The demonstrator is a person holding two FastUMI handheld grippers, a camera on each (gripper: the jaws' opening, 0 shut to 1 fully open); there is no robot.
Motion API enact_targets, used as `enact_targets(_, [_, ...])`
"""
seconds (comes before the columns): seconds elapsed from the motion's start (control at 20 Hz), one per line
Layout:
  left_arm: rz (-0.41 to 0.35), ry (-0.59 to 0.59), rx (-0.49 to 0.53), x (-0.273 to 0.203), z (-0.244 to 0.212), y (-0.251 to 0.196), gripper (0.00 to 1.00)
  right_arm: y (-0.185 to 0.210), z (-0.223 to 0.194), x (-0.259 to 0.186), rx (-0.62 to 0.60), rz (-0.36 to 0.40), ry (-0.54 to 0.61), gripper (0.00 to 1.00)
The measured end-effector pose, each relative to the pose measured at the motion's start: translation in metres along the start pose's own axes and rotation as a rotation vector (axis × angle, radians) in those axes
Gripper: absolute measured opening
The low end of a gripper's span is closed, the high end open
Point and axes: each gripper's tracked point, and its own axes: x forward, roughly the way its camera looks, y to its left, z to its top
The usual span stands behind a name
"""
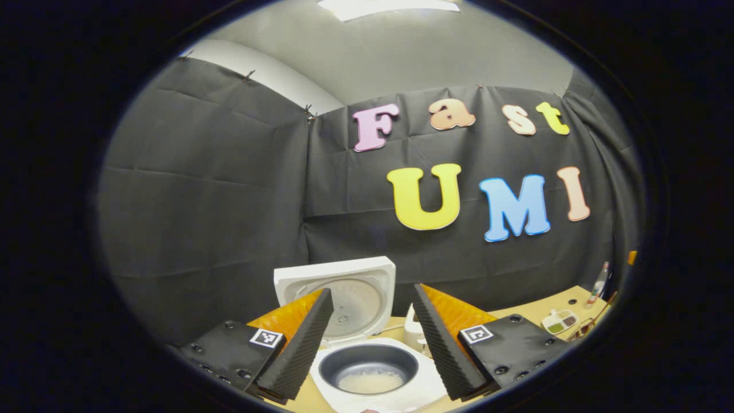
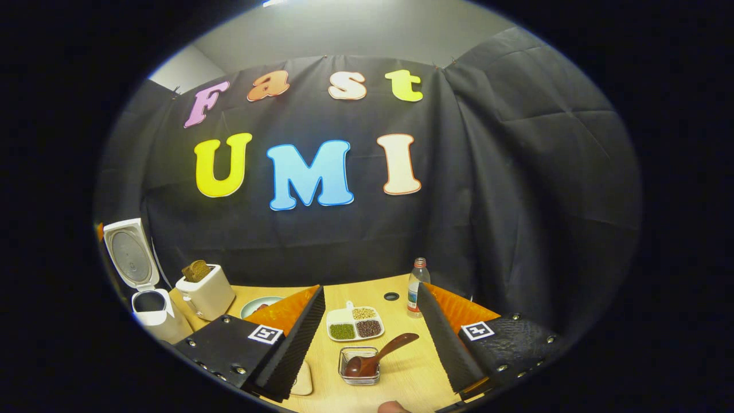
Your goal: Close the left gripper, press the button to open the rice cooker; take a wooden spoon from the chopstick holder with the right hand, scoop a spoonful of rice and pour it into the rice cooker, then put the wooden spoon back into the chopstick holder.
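Cooker (image 1: 373,367) lid-up with rice inside, between the spread left tool (image 1: 371,338) fingers. Spoon (image 2: 375,357) back in holder (image 2: 359,365), ahead between the spread, empty right tool (image 2: 371,338) fingers.

Perhaps close, both toward rice cooker (image 1: 370,367)

Booth draped in black cloth, wooden table below

Black cloth wall (image 2: 504,189) rises beyond the fingers, creased and pinned along its top edge, with a pale grey ceiling (image 1: 401,51) above it and a bright light panel (image 1: 390,7) overhead. The light wooden table (image 2: 401,373) spreads beneath and between the fingers, reaching back to the cloth.
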Motion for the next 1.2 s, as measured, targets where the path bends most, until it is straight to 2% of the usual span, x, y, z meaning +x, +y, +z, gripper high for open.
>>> enact_targets(0.05, [0.008,0.001,-0.002,0.011,0.003,0.006,0.96,0.005,0.002,-0.003,-0.003,0.002,-0.006,0.97])
enact_targets(0.2, [0.037,0.004,0.002,0.047,0.013,0.027,0.96,0.014,0.000,-0.013,-0.021,-0.004,-0.009,0.98])
enact_targets(0.25, [0.047,0.005,0.005,0.060,0.017,0.033,0.92,0.016,-0.002,-0.016,-0.024,-0.007,-0.006,0.98])
enact_targets(0.3, [0.054,0.006,0.003,0.072,0.018,0.039,1.00,0.018,-0.004,-0.019,-0.024,-0.010,-0.004,0.98])
enact_targets(0.35, [0.057,0.008,-0.001,0.084,0.020,0.043,0.96,0.019,-0.007,-0.021,-0.022,-0.014,0.001,0.98])
enact_targets(0.4, [0.062,0.010,-0.007,0.095,0.022,0.048,1.00,0.020,-0.010,-0.024,-0.020,-0.020,0.005,0.98])
enact_targets(0.5, [0.070,0.008,-0.017,0.118,0.026,0.055,0.96,0.020,-0.015,-0.028,-0.021,-0.033,0.013,0.98])
enact_targets(0.55, [0.076,0.006,-0.018,0.129,0.028,0.059,1.00,0.019,-0.018,-0.030,-0.021,-0.040,0.017,0.98])
enact_targets(0.6, [0.082,0.008,-0.016,0.141,0.029,0.062,0.96,0.018,-0.019,-0.032,-0.021,-0.047,0.021,0.98])
enact_targets(0.65, [0.088,0.015,-0.009,0.152,0.028,0.065,1.00,0.017,-0.022,-0.034,-0.021,-0.054,0.025,0.98])
enact_targets(0.7, [0.094,0.025,0.000,0.163,0.025,0.068,0.96,0.015,-0.023,-0.036,-0.021,-0.061,0.028,0.98])
enact_targets(0.85, [0.109,0.055,0.004,0.193,0.020,0.075,0.96,0.008,-0.032,-0.040,-0.017,-0.082,0.051,0.98])
enact_targets(0.9, [0.113,0.066,0.000,0.201,0.016,0.077,1.00,0.007,-0.033,-0.041,-0.015,-0.085,0.056,0.97])
enact_targets(1.1, [0.123,0.165,-0.030,0.228,-0.014,0.083,1.00,0.000,-0.039,-0.045,-0.034,-0.097,0.068,0.97])
enact_targets(1.15, [0.121,0.183,-0.039,0.231,-0.020,0.084,0.96,-0.001,-0.040,-0.045,-0.039,-0.098,0.070,0.97])
enact_targets(1.2, [0.123,0.201,-0.045,0.233,-0.026,0.083,1.00,-0.003,-0.040,-0.044,-0.040,-0.097,0.072,0.97])
